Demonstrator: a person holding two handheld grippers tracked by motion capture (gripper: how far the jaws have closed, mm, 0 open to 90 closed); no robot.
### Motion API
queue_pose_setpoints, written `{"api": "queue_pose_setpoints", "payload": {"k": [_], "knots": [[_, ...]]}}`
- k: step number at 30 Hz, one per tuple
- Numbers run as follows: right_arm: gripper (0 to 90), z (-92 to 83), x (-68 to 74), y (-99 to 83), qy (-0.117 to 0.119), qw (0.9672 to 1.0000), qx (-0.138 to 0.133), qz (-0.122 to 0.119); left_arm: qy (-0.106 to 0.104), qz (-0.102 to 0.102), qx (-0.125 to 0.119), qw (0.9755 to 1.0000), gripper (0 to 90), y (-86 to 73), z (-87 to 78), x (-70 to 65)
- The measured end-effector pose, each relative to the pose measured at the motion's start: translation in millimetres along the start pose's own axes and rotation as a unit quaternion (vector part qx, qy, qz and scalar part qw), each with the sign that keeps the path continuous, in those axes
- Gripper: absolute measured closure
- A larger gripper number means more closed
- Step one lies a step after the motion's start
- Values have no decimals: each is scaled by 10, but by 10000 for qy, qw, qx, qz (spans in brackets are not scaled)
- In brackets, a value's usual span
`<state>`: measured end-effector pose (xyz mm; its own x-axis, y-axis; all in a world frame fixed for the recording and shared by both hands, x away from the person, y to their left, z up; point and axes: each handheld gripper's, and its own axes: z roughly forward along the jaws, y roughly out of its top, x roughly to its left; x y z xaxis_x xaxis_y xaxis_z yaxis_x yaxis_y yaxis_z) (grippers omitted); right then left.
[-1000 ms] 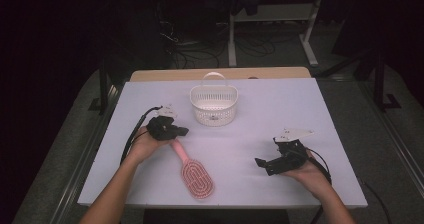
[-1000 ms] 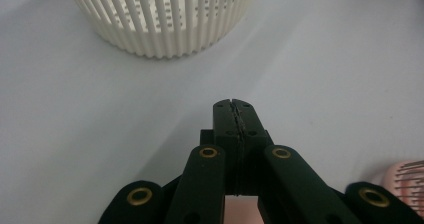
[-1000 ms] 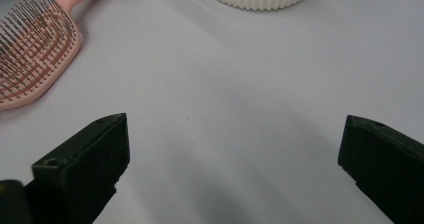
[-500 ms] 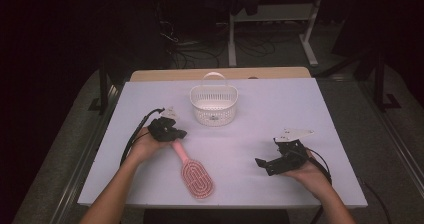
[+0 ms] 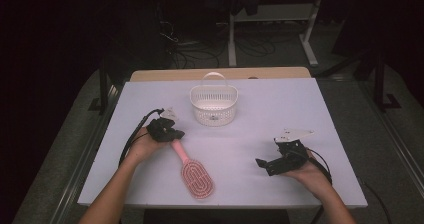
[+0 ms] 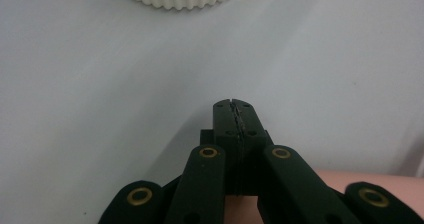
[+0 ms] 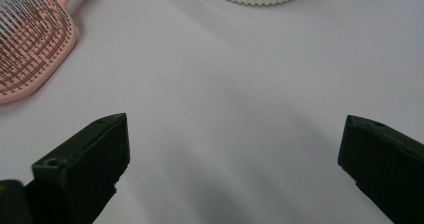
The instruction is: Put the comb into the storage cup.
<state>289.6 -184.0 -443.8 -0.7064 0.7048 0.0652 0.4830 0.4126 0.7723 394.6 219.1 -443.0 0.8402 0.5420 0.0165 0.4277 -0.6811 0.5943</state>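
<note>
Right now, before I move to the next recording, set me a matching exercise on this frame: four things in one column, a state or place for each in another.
Things:
1. left hand-held gripper
2. right hand-held gripper
3. pink plastic paddle hairbrush
4. white slotted plastic basket

States or places:
A. stands at the table's far middle, handle up
B. jaws wide apart
C. lies flat, bristles up, near the front edge
D. jaws closed together, at the brush handle's end

Pairs: 1-D, 2-B, 3-C, 4-A

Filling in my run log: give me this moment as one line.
left gripper: shut, empty, by hairbrush handle | right gripper: open, empty | basket: upright, far side of table
</note>
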Motion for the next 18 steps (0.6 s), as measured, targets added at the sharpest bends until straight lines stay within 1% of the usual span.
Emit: {"api": "queue_pose_setpoints", "payload": {"k": [7,18], "knots": [[0,-1,4,0,0,10000,-2,-2,76,29,68,9999,900,-43,-41,-5],[0,7,6,3,5,10000,17,-6,57,-61,81,9999,900,-122,-103,19]]}}
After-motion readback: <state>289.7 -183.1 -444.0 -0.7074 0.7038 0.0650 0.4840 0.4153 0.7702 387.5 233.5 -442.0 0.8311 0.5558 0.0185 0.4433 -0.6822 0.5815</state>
